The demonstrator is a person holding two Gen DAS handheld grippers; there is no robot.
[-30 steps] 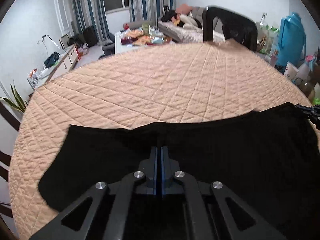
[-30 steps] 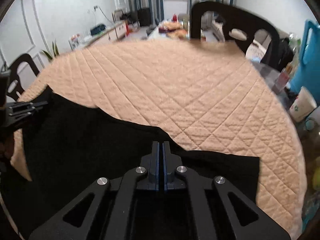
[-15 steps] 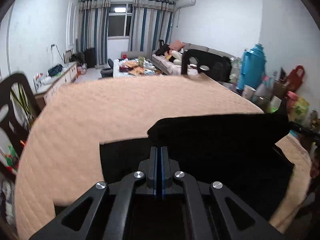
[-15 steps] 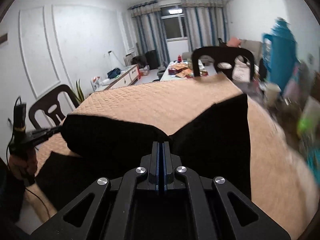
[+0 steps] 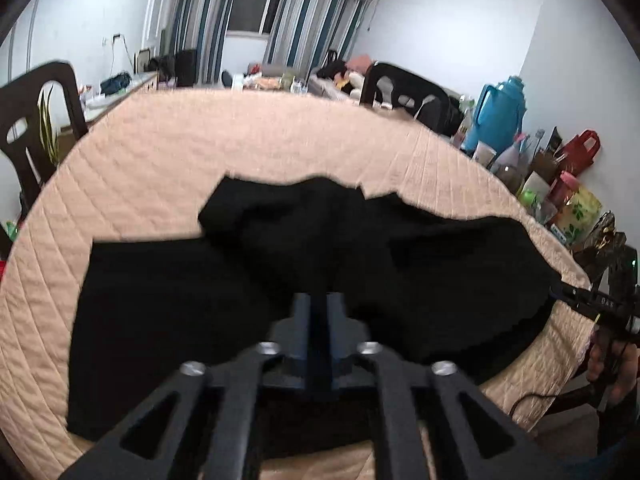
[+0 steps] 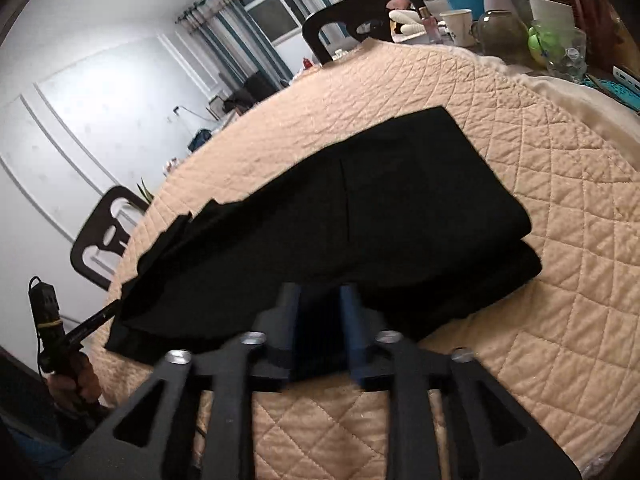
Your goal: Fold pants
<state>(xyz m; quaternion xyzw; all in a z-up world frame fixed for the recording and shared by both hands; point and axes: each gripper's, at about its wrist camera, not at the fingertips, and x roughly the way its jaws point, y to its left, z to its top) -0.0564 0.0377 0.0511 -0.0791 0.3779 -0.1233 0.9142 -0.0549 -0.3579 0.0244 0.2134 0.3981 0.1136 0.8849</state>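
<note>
The black pants (image 5: 320,256) lie on the peach quilted table, one layer doubled over another, and also show in the right wrist view (image 6: 360,216). My left gripper (image 5: 319,300) has its fingers together, pinching the near edge of the pants. My right gripper (image 6: 319,300) has its fingers parted, with the near edge of the pants between them. The right gripper also shows at the right edge of the left wrist view (image 5: 560,292), at the pants' right end. The left gripper also shows in the right wrist view (image 6: 114,306), at the pants' left end.
The quilted table cover (image 5: 240,140) fills the middle. Dark chairs stand at the far side (image 5: 404,92) and at the left (image 5: 24,120). A blue thermos (image 5: 500,116), bottles, cups and bags crowd the right edge (image 6: 520,28).
Both grippers lifted the near edge of the pants, carried it forward over the rest and came down. The right gripper's fingers, shut before, now stand apart.
</note>
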